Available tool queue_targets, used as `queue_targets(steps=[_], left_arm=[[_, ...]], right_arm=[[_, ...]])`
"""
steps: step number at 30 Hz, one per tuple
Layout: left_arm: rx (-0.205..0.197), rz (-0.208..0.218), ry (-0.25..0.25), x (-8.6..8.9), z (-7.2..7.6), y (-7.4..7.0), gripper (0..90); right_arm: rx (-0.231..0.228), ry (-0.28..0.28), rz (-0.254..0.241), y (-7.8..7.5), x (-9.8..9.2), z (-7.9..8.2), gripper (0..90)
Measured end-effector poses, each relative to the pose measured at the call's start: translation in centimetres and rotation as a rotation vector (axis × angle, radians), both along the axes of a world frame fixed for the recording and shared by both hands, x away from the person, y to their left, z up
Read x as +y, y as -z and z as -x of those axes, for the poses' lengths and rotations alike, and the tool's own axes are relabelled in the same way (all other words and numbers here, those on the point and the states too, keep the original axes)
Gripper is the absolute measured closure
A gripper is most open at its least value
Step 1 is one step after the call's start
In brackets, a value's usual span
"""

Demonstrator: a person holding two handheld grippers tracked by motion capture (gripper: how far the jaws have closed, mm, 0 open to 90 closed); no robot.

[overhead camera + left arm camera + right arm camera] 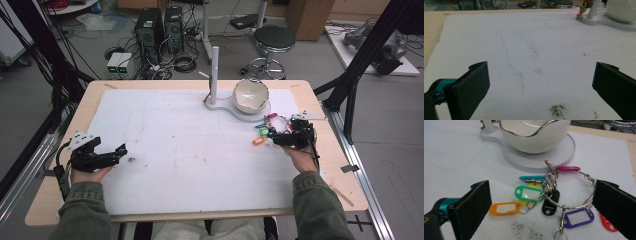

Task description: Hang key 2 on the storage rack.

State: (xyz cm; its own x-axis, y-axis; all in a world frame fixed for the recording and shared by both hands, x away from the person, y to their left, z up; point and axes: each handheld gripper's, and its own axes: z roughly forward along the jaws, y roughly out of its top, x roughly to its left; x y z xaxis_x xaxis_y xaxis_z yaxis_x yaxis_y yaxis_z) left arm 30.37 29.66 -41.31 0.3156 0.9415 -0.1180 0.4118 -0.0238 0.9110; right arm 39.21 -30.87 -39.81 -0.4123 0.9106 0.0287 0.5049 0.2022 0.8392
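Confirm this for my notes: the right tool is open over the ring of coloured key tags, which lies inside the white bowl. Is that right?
Not quite. The key tag ring lies on the white mat in front of the bowl, not inside it; the right gripper view shows this. The right tool is indeed open over the tags.

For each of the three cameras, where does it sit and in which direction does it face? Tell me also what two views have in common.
High view: above the person's side, facing forward and down on the table; both forearms, left gripper and right gripper show.
Left gripper view: on the left gripper, looking across the white mat to the stand; two black jaws apart.
Right gripper view: on the right gripper, facing the key tags and bowl; jaws apart.
Shared: bowl, stand.
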Motion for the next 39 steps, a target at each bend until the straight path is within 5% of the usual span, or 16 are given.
queue_targets(steps=[12,28,39], left_arm=[[0.001,0.007,-0.002,0.1,-0.2,0.1,1.7],[0.005,0.002,-0.001,0.0,-0.3,0.1,1.8],[0.006,0.001,0.001,0.0,-0.4,0.1,1.8]], right_arm=[[0.035,-0.033,0.06,-0.9,0.7,-2.2,1.2],[0.138,-0.103,0.104,1.2,1.8,-3.8,4.0],[0.192,-0.098,0.145,2.2,2.8,-4.8,4.2]])
